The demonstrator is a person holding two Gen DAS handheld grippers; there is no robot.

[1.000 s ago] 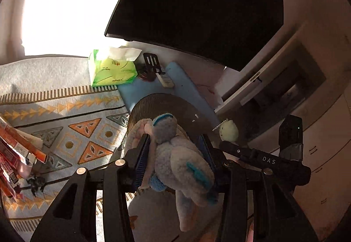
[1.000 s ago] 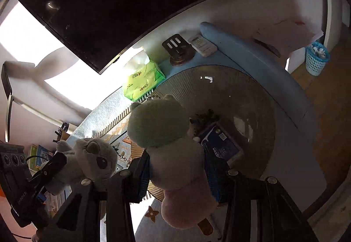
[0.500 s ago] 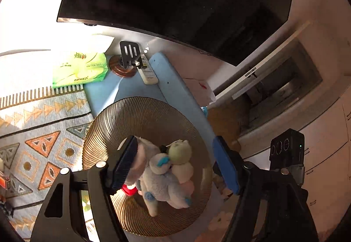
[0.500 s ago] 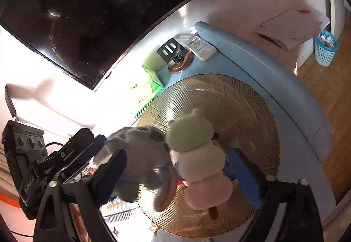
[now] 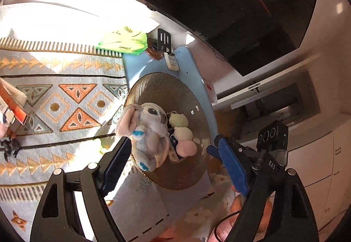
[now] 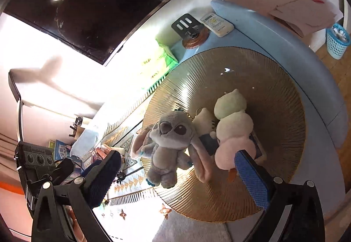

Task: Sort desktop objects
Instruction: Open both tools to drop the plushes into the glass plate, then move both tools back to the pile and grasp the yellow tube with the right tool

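A grey long-eared plush toy point(image 5: 147, 132) and a green, cream and pink plush stack point(image 5: 183, 134) lie side by side on the round ribbed gold plate point(image 5: 162, 88). Both also show in the right wrist view: the grey plush point(image 6: 171, 143), the pastel plush point(image 6: 232, 127), the plate point(image 6: 274, 88). A dark blue packet point(image 6: 208, 143) lies under them. My left gripper point(image 5: 173, 167) is open and empty above the plate's near edge. My right gripper point(image 6: 177, 178) is open and empty above the toys; it also shows at the right of the left wrist view point(image 5: 221, 149).
A green tissue pack point(image 5: 122, 42), a black phone stand on a brown coaster point(image 5: 162, 44) and a white remote point(image 5: 172, 62) sit at the back under a dark monitor point(image 5: 230, 7). A patterned cloth point(image 5: 61, 97) covers the desk's left. A blue basket point(image 6: 336, 41) stands on the floor.
Both grippers opened and let go of their plush toys, which now lie on the gold plate. Both grippers have drawn back from the plate.
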